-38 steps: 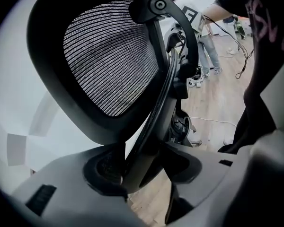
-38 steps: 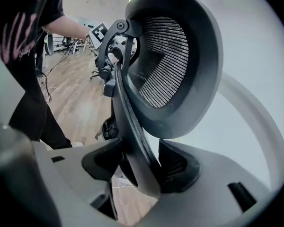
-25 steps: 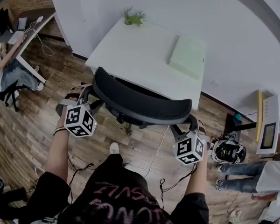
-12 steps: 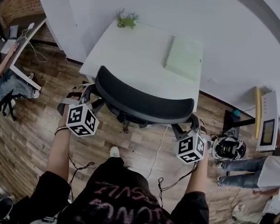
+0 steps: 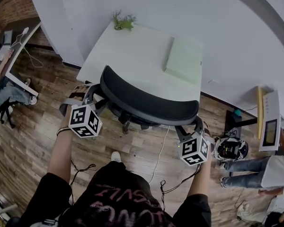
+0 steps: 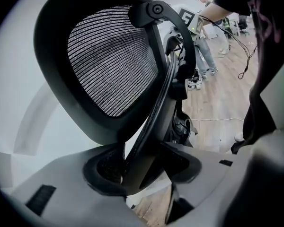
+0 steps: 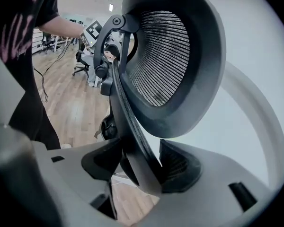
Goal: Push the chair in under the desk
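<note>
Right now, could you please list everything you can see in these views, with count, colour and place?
chair: 1, black, mesh back, at the desk's near side
desk: 1, white, against the white wall
plant: 1, green, desk's far left corner
flat box: 1, pale green, desk's right side
floor: brown wood
cable: 1, white, on the floor behind the chair
seated bystander: 1, far left
second bystander: 1, in jeans, right edge
left gripper: 1, grey, fingers closed on the chair back's left edge
right gripper: 1, grey, fingers closed on its right edge
</note>
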{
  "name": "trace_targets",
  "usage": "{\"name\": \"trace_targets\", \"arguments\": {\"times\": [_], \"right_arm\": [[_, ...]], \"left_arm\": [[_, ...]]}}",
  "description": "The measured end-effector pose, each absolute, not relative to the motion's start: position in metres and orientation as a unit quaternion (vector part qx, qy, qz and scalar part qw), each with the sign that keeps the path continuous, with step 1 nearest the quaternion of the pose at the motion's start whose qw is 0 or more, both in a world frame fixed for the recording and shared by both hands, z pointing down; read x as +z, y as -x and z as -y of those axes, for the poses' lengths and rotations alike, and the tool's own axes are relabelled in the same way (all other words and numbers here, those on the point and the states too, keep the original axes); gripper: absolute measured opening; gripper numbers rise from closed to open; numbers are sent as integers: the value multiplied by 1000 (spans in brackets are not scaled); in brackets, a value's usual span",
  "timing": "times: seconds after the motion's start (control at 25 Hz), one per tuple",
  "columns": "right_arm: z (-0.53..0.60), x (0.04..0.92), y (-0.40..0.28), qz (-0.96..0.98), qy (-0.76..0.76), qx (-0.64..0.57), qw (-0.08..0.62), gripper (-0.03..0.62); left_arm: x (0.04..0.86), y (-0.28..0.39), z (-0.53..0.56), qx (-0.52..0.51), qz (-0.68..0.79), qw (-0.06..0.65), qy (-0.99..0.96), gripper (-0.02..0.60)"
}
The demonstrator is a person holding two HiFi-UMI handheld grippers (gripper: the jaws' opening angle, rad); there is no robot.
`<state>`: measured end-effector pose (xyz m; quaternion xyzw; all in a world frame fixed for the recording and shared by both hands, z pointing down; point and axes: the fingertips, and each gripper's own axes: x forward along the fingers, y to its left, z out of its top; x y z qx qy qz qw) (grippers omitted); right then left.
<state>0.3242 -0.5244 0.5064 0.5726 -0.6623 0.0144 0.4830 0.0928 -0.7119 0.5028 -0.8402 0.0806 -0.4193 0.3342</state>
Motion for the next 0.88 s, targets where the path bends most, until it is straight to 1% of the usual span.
{"name": "trace_targets", "arguments": {"times": [0.36,0.88], "right_arm": [[530,510,-341,648,-585,26,487,256],[526,511,-338,631,-602,11,489,259]], "left_arm": [[504,-106,715,-406,-71,343,844,238],[506,-107,713,-414,-81,346,838,241]]}}
